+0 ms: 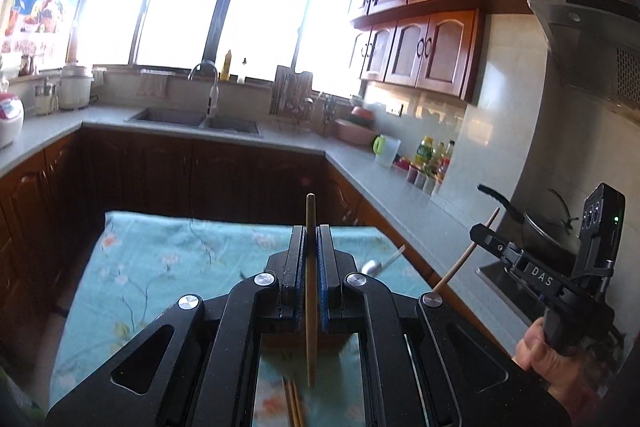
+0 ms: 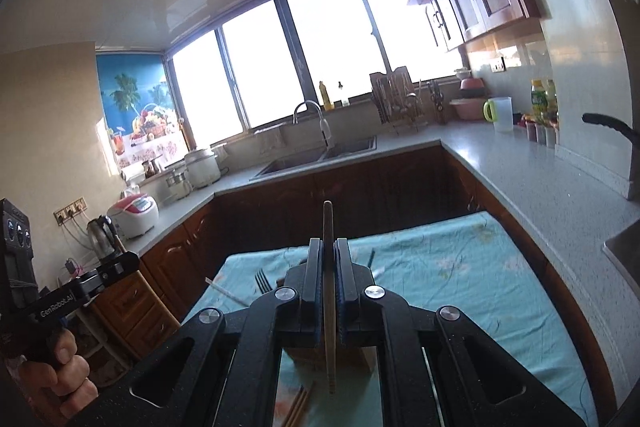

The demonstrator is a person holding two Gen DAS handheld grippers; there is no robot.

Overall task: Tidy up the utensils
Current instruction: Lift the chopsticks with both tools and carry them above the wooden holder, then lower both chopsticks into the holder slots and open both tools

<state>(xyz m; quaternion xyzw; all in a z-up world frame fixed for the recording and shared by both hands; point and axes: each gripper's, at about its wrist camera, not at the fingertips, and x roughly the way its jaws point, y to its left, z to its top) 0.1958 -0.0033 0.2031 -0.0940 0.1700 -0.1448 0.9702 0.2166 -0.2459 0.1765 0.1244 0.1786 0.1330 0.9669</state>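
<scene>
Claw one, the left claw (image 1: 311, 267), is pinching a wooden chopstick (image 1: 310, 291) tight between its two fingers. The stick stands almost straight up, its top poking above the fingertips and its bottom hanging down over the blue flowery cloth (image 1: 168, 267) on the counter. More chopsticks (image 1: 293, 403) lie flat on the cloth below. A metal spoon (image 1: 374, 267) lies just to the right of the fingers. Off to the right, a hand (image 1: 540, 351) holds the right claw (image 1: 480, 231), and a thin stick is pinched in it too, leaning over.

From the right wrist view, the right claw (image 2: 329, 275) is squeezed on a darker chopstick (image 2: 329, 303), also standing up. A wooden block-like thing sits under it, mostly hidden, so I cannot tell what it is. A fork (image 2: 262, 281) lies on the cloth (image 2: 460, 267) to the left, and loose chopsticks (image 2: 300, 407) lie near the bottom.

To do this step well, I think both sticks should be kept squeezed firmly, held upright, and brought together slowly so they end up side by side as a pair.
</scene>
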